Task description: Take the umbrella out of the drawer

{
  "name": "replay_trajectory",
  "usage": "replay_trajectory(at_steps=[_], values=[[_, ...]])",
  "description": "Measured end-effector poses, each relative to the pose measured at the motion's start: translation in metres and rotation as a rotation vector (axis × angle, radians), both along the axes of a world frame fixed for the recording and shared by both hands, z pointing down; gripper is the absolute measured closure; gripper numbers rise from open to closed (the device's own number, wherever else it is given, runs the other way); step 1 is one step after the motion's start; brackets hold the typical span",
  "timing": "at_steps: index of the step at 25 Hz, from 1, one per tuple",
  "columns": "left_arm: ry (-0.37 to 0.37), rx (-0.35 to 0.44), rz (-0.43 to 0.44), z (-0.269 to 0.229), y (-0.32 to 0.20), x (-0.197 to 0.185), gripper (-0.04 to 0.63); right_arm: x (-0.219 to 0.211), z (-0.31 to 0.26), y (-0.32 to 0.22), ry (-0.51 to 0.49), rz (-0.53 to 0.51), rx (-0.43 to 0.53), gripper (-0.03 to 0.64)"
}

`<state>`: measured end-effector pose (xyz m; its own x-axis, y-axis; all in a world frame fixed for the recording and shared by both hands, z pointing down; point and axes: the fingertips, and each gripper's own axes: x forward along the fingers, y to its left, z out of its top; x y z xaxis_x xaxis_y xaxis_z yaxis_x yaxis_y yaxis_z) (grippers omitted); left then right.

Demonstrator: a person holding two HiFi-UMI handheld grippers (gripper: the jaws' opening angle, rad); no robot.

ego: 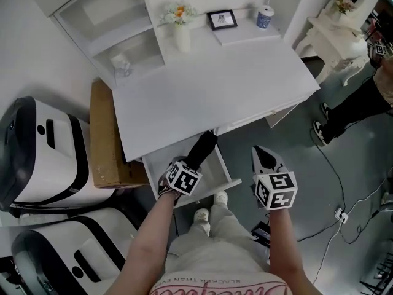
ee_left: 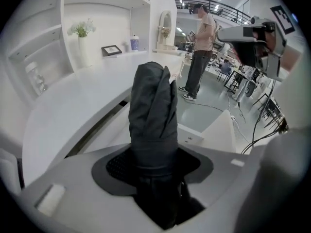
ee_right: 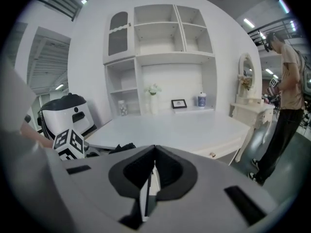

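Note:
A black folded umbrella (ego: 203, 149) is clamped in my left gripper (ego: 194, 160), which is shut on its lower part. It hangs tilted above the open white drawer (ego: 222, 176) at the desk's front edge. In the left gripper view the umbrella (ee_left: 153, 110) stands straight up out of the left gripper (ee_left: 154, 166), whose pads press on its sides, with the drawer's white wall (ee_left: 195, 135) behind it. My right gripper (ego: 263, 157) hovers to the right of the drawer, over the floor. It is shut (ee_right: 153, 165) with nothing between its jaws.
The white desk (ego: 215, 85) carries a vase of flowers (ego: 181, 28), a picture frame (ego: 221, 19) and a cup (ego: 265, 17) at its back. A cardboard box (ego: 107, 134) and white machines (ego: 43, 152) stand at the left. A person (ego: 359, 100) stands at the right, and cables (ego: 339, 215) lie on the floor.

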<state>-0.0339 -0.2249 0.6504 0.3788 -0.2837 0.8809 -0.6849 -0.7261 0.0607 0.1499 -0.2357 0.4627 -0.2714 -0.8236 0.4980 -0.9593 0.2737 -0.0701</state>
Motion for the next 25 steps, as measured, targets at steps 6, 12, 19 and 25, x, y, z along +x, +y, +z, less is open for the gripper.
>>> replay_trajectory(at_steps=[6,12,19,25], values=[[0.049,0.058,-0.025,-0.031,-0.003,-0.004,0.356,-0.012,-0.023,-0.008,0.010,-0.042,0.048,0.609],[0.112,0.116,-0.083,-0.066,-0.019,-0.012,0.356,-0.025,-0.044,-0.018,0.027,-0.091,0.085,0.609],[0.164,0.202,-0.147,-0.105,-0.035,-0.025,0.356,-0.037,-0.069,-0.026,0.035,-0.138,0.135,0.609],[0.231,0.317,-0.223,-0.156,-0.050,-0.038,0.356,-0.048,-0.082,-0.031,0.038,-0.176,0.162,0.609]])
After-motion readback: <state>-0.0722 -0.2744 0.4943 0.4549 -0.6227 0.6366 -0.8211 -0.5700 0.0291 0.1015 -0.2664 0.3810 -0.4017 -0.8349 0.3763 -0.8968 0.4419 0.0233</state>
